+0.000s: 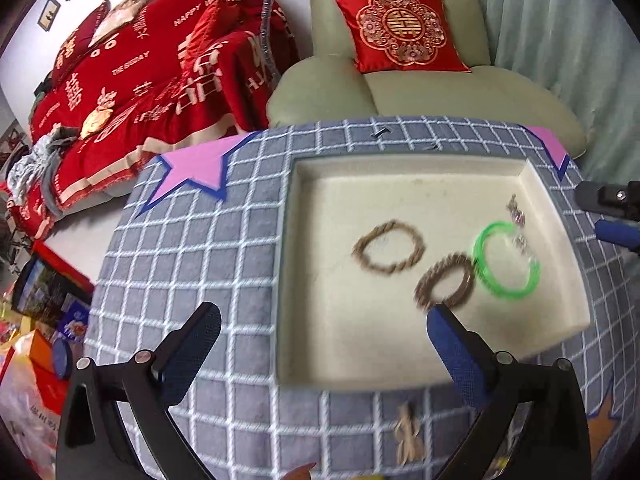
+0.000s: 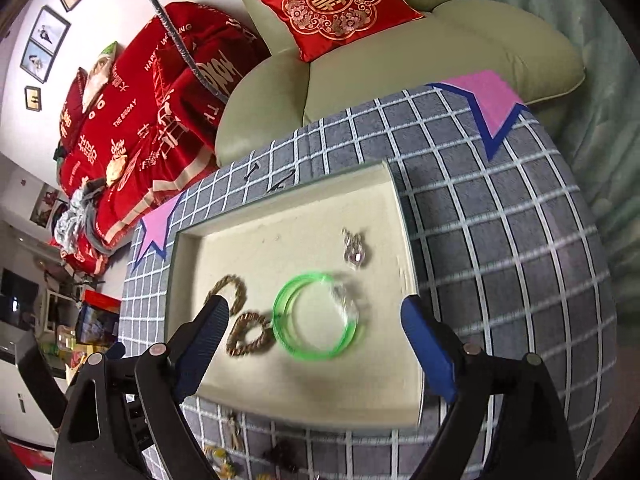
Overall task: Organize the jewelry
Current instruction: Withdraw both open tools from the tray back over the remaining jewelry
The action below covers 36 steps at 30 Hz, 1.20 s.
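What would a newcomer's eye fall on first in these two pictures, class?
Probably the bright green bangle lying in the cream tray, beside two brown rope bracelets. Behind the checked tablecloth, the red cushion on the pale armchair stands out too. Both grippers hang open and empty above the tray.

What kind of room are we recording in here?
Likely a home living room: a green armchair with a red cushion, a sofa under a red wedding throw, and framed pictures on the wall.

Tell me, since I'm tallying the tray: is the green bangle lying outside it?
No, the green bangle lies inside the tray.
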Available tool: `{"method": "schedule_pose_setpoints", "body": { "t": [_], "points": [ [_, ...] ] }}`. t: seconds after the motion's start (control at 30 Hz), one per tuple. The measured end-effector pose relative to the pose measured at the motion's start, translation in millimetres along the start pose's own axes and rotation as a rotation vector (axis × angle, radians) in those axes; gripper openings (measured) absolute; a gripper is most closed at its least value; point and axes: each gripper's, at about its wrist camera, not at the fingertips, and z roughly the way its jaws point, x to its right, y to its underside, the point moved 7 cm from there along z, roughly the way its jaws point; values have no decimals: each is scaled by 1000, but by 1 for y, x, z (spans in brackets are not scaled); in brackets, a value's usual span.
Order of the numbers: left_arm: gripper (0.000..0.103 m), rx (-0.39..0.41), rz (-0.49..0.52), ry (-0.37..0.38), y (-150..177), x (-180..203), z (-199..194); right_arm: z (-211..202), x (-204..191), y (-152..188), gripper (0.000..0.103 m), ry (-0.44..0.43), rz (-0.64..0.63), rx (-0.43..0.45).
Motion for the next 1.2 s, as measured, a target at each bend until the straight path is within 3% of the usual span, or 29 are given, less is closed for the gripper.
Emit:
{"method": "schedule_pose_setpoints", "body": {
  "t": [0.3, 0.73, 1.2],
  "points": [
    [103, -69, -18, 18, 57, -33, -16, -17, -11, 55, 90, 20, -1, -53],
    [103, -155, 0, 46, 135, -48, -21, -14, -8, 143, 90, 71, 50, -168],
    [103, -137, 151, 123, 157, -32, -18, 3, -4, 203, 90, 162, 80, -245]
  ]
}}
